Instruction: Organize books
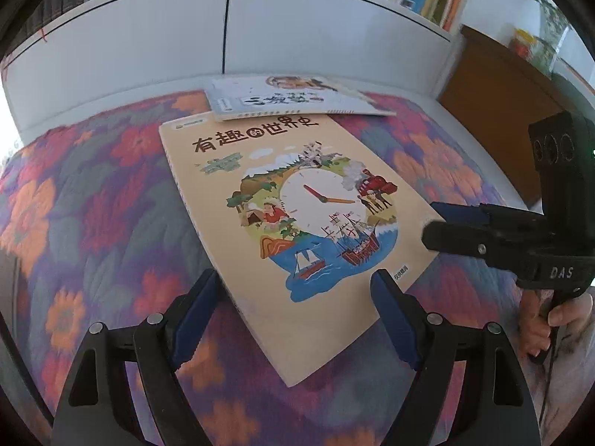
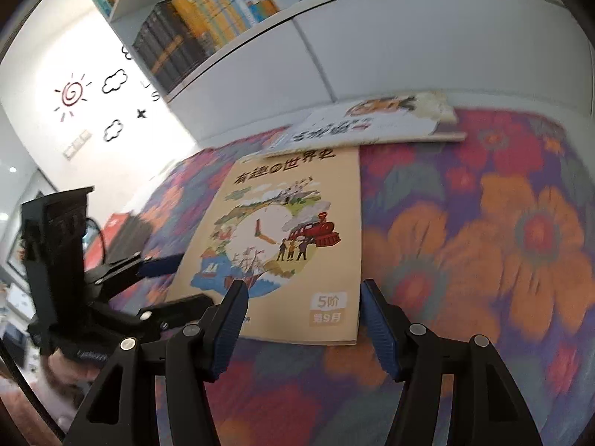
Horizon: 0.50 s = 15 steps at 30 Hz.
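A tan book with a clock picture [image 1: 297,223] [image 2: 290,241] lies flat on the floral quilt [image 1: 93,204] [image 2: 502,241]. A white book [image 1: 290,98] [image 2: 372,122] lies beyond it and overlaps its far edge. My left gripper [image 1: 295,316] [image 2: 178,282] stands open over the tan book's near left corner, with its pads apart from the cover. My right gripper [image 2: 303,319] [image 1: 438,223] is open too, its fingers straddling the book's near right corner without pressing on it. Nothing is held.
Behind the quilt, white cabinet doors [image 1: 223,26] carry a shelf packed with upright books [image 2: 208,11]. A brown wooden cabinet [image 1: 494,111] stands at the right. A hand [image 1: 557,319] grips the right tool's handle. A wall with sun and cloud stickers [image 2: 74,93] is at the left.
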Each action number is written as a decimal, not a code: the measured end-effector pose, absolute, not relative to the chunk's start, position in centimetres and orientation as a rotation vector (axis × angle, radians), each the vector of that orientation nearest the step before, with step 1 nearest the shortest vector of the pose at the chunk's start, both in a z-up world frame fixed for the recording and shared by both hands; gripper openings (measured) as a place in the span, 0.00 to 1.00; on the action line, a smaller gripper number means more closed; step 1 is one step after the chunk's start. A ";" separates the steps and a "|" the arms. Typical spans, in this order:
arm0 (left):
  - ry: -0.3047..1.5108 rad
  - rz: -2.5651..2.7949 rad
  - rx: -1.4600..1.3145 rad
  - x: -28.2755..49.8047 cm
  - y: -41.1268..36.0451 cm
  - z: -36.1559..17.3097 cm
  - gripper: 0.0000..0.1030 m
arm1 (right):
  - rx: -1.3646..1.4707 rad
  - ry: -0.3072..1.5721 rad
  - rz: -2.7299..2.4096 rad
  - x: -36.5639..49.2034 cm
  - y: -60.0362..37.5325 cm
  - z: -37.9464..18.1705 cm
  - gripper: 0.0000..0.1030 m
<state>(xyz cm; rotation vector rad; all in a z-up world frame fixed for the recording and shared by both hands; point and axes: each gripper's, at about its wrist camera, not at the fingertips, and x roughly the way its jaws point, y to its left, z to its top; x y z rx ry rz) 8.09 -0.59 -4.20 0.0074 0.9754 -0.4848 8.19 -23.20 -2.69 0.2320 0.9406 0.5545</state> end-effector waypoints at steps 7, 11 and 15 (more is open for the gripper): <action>1.031 -0.505 -0.017 1.9 1.6 -3.3 0.77 | 0.219 1.043 0.627 0.8 -21.4 -2.1 0.59; 1.080 -0.572 -0.035 -1.0 2.7 -3.4 0.77 | 0.176 1.138 0.674 -2.9 -20.3 -1.8 0.59; 1.149 -0.573 -0.170 1.0 3.8 -4.6 0.67 | 0.261 1.206 0.677 -2.3 -21.3 -2.2 0.56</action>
